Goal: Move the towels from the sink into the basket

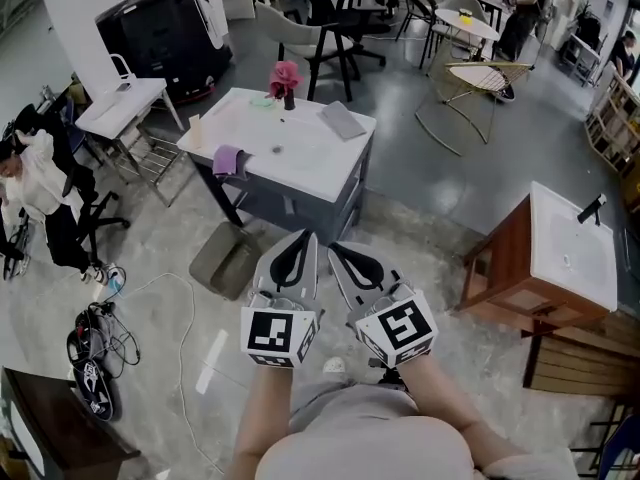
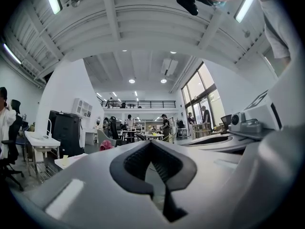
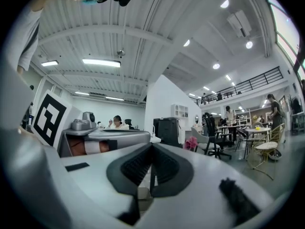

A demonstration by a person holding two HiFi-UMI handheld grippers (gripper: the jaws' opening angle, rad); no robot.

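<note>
Spanning the head view, a grey floor [image 1: 430,183] carries all the furniture of a large open room.

(a) White surface [image 1: 300,153], centre, just ahead of both claws. It is the largest item near the person.

(b) Black cabinet-like unit [image 1: 165,33], upper left, beside a small white side table [image 1: 120,103].

(c) Wooden cabinet with a white sink [image 1: 572,258] on top, at the right and well apart from the white surface. A black tap [image 1: 592,208] stands at its far edge. Whether anything lies in the basin cannot be told from this angle.

(d) Seated person in white [image 1: 35,193], far left edge; other people stand at tables in the background.

(e) Left claw [image 1: 303,238] and right claw [image 1: 337,251], held side by side in front of the person's body, each with its marker cube toward the camera. In the left gripper view the left claw [image 2: 151,143] has its dark pads meeting at the tips with nothing between them. In the right gripper view the right claw [image 3: 151,146] is likewise fully closed and empty.

(f) Grey-brown bin [image 1: 228,258], on the floor at the near left corner of the white surface.

(g) Grey flat slab [image 1: 343,120], lying on the white surface toward its right side.

(h) Purple cloth [image 1: 229,160], draped over the left edge of the white surface, above the bin.

(i) Pink flower [image 1: 286,76], upright at the far edge of that surface.
</note>
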